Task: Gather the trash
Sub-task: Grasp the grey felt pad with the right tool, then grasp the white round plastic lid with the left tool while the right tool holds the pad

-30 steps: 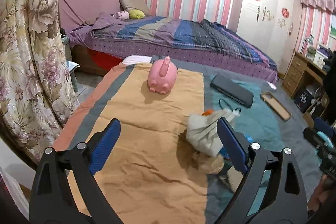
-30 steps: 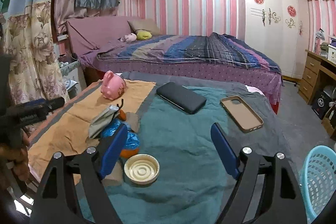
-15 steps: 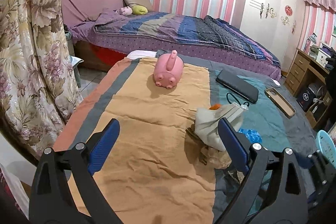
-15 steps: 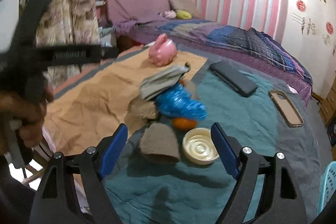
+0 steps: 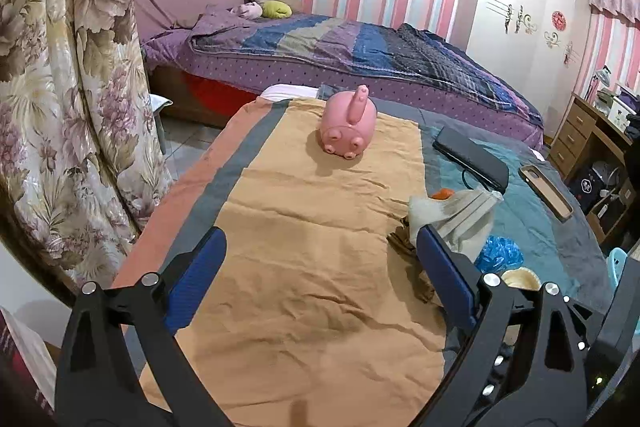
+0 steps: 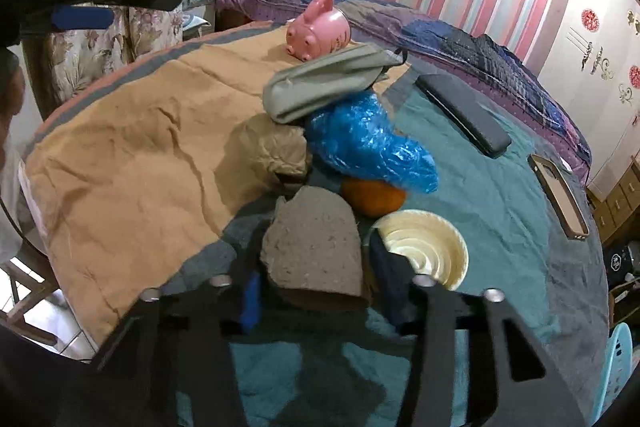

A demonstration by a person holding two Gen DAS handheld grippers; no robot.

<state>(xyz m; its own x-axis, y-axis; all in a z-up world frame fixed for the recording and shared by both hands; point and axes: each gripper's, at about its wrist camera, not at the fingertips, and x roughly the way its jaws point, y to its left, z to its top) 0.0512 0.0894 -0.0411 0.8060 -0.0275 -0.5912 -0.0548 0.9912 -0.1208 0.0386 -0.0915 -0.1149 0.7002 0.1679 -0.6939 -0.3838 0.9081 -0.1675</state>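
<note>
Orange and teal cloth (image 5: 320, 267) covers 1 low table where 1 pile of trash sits near the seam between the 2 colours. Counted in the right wrist view, the pile holds 1 grey face mask (image 6: 328, 83) on top, 1 blue plastic bag (image 6: 372, 143) under it, 1 crumpled brown paper (image 6: 276, 151), 1 orange peel (image 6: 372, 199), 1 cream round lid (image 6: 428, 247) and 1 flat brown cardboard scrap (image 6: 316, 247). Right gripper (image 6: 316, 291) has its 2 fingers drawn in against the sides of the cardboard scrap, gripping it at the pile's near edge. Left gripper (image 5: 320, 279) hovers with its 2 blue pads wide apart and nothing between them, over bare orange cloth left of the pile. Beyond the pile stand 1 pink piggy bank (image 5: 348, 127), 1 black case (image 5: 472, 159) and 1 phone case (image 5: 546, 191), well apart from each other. Floral curtain (image 5: 68, 87) hangs close along the table's left edge; 1 pale blue basket (image 6: 616, 367) shows past the right edge
</note>
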